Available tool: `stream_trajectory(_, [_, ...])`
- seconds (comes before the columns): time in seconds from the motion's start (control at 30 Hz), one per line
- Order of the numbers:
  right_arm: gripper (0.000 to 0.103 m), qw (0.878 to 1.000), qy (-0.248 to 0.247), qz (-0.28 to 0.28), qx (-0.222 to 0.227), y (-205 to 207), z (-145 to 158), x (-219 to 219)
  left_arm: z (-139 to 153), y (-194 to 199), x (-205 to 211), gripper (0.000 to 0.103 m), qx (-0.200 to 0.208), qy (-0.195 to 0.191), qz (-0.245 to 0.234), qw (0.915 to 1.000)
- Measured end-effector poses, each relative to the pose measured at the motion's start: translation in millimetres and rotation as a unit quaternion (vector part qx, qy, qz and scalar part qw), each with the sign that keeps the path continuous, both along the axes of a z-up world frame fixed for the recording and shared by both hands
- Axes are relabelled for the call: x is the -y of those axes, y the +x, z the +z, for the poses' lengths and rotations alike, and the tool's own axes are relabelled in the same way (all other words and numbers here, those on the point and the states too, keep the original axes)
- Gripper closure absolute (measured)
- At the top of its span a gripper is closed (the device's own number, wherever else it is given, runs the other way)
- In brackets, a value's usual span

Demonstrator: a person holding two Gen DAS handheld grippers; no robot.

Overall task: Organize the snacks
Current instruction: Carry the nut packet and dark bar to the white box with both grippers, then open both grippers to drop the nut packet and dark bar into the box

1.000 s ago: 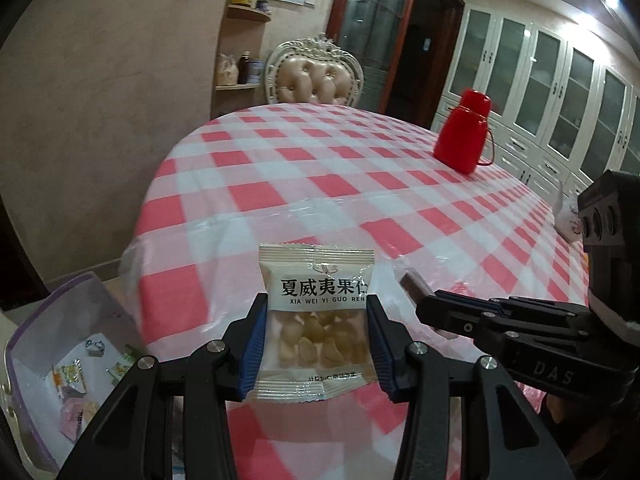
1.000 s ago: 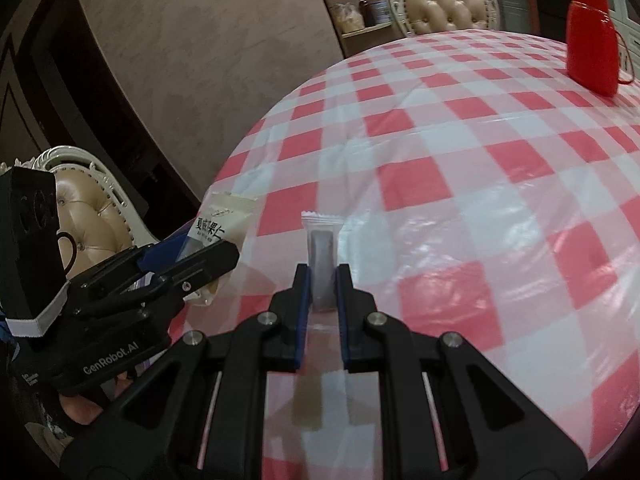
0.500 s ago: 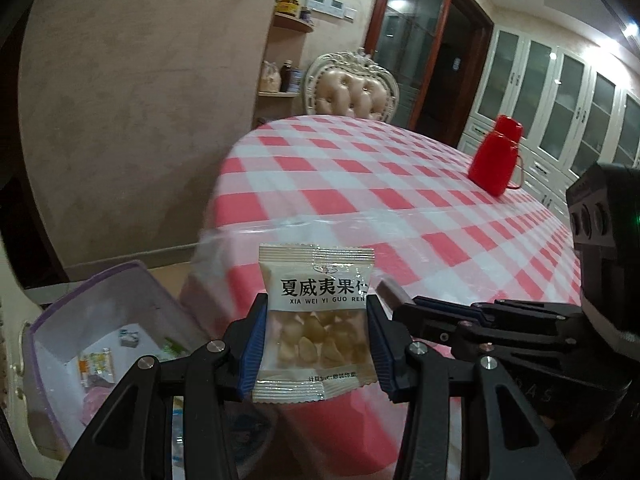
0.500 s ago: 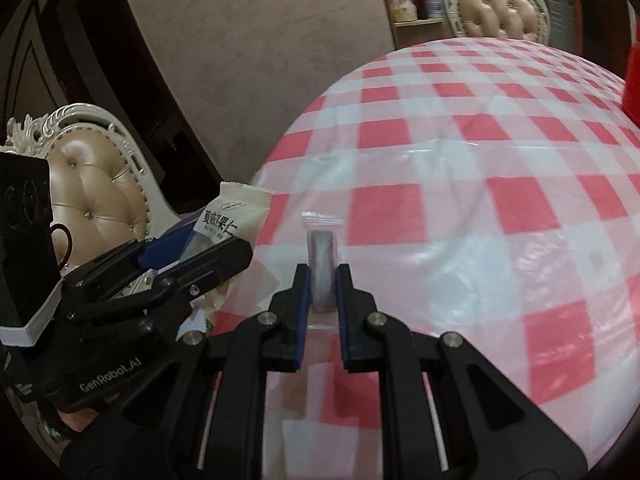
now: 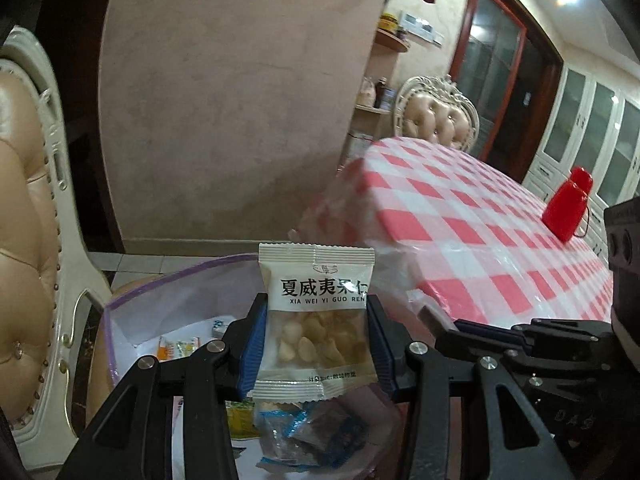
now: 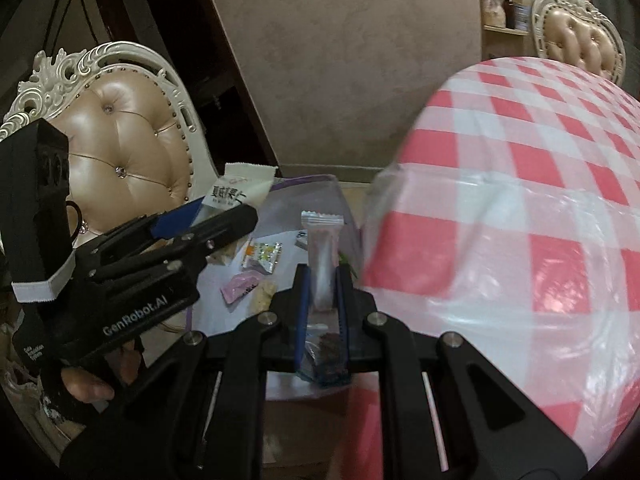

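1. The left gripper pinches a white nut packet across its width, one blue-padded finger on each side. The packet stands upright, black printed characters on its upper half and pale nuts showing through the clear lower half.
2. In the left wrist view, below and behind the packet, lies an open bag with a purple rim. It holds small wrapped snacks, among them a blue-trimmed wrapper at 6 o'clock from the packet and an orange-and-white one at 9 o'clock.
3. The right gripper is pressed together on a narrow clear-wrapped snack, held upright with its crimped top end above the fingertips. A dark lump shows in the lower part of the wrapper.
4. In the right wrist view the left gripper shows at 10 o'clock from the narrow snack, holding the nut packet over the near rim of the bag. A pink wrapper lies inside the bag.
5. The table, with a red-and-white checked cloth under clear plastic, fills the 3 o'clock side of the right wrist view. Both snacks are off its edge.
6. A tan padded chair with a carved cream frame stands at 10 o'clock, behind the left gripper.
7. A red jug stands on the table at 2 o'clock in the left wrist view.
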State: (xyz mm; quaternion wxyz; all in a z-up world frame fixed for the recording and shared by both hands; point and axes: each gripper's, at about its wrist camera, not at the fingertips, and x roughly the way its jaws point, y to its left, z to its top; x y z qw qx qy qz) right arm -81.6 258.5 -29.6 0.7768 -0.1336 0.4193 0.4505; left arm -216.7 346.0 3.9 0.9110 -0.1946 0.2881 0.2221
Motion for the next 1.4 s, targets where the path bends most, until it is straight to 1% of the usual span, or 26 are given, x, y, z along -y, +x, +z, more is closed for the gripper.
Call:
stream_trajectory(0.27, [0.087, 1.000, -0.012, 0.021, -0.001, -3, -5, -30, -20, -10, -28, 0.056, -0.021, -0.010, 0.033, 0.9992])
stream_trajectory(0.5, [0.087, 0.998, -0.031, 0.057, 0.002, -15, -16, -56, -27, -24, -49, 0.056, -0.038, -0.009, 0.066, 0.9971])
stream_trajectory(0.7, [0.087, 0.994, -0.055, 0.086, 0.024, -30, -25, -72, -40, -26, -61, 0.055, -0.071, -0.009, 0.086, 0.9937])
stream_trajectory(0.83, [0.086, 0.994, -0.061, 0.086, 0.027, -30, -28, -72, -43, -27, -65, 0.054, -0.076, -0.011, 0.096, 0.9924])
stream_trajectory(0.9, [0.084, 0.994, -0.063, 0.082, 0.027, -28, -28, -73, -43, -27, -67, 0.046, -0.072, -0.016, 0.092, 0.9931])
stream_trajectory(0.93, [0.083, 0.994, -0.067, 0.079, 0.026, -27, -30, -76, -43, -27, -68, 0.029, -0.072, -0.021, 0.091, 0.9930])
stream_trajectory(0.97, [0.078, 0.994, -0.072, 0.074, 0.023, -25, -31, -77, -44, -28, -70, 0.011, -0.072, -0.026, 0.096, 0.9924])
stream_trajectory(1.0, [0.067, 0.995, -0.074, 0.070, 0.019, -23, -32, -77, -43, -29, -71, 0.008, -0.067, -0.028, 0.099, 0.9925])
stream_trajectory(1.03, [0.058, 0.995, -0.074, 0.066, 0.016, -21, -32, -77, -41, -31, -72, 0.008, -0.054, -0.026, 0.098, 0.9934])
stream_trajectory(1.07, [0.043, 0.996, -0.069, 0.060, 0.012, -18, -31, -76, -38, -33, -72, 0.008, -0.042, -0.023, 0.095, 0.9943])
stream_trajectory(1.1, [0.039, 0.996, -0.060, 0.058, 0.011, -18, -28, -72, -34, -35, -72, 0.007, -0.031, -0.019, 0.094, 0.9949])
stream_trajectory(1.13, [0.039, 0.997, -0.051, 0.059, 0.010, -17, -26, -70, -28, -39, -71, 0.001, -0.013, -0.010, 0.092, 0.9956])
stream_trajectory(1.27, [0.037, 0.998, -0.041, 0.055, -0.004, -15, -25, -64, -9, -50, -69, 0.000, 0.004, 0.025, 0.105, 0.9942])
stream_trajectory(1.33, [0.035, 0.997, -0.048, 0.060, -0.008, -17, -27, -66, -1, -55, -68, 0.000, 0.005, 0.044, 0.117, 0.9921])
stream_trajectory(1.4, [0.035, 0.996, -0.055, 0.064, -0.002, -21, -28, -66, 5, -56, -67, 0.000, -0.015, 0.064, 0.141, 0.9879])
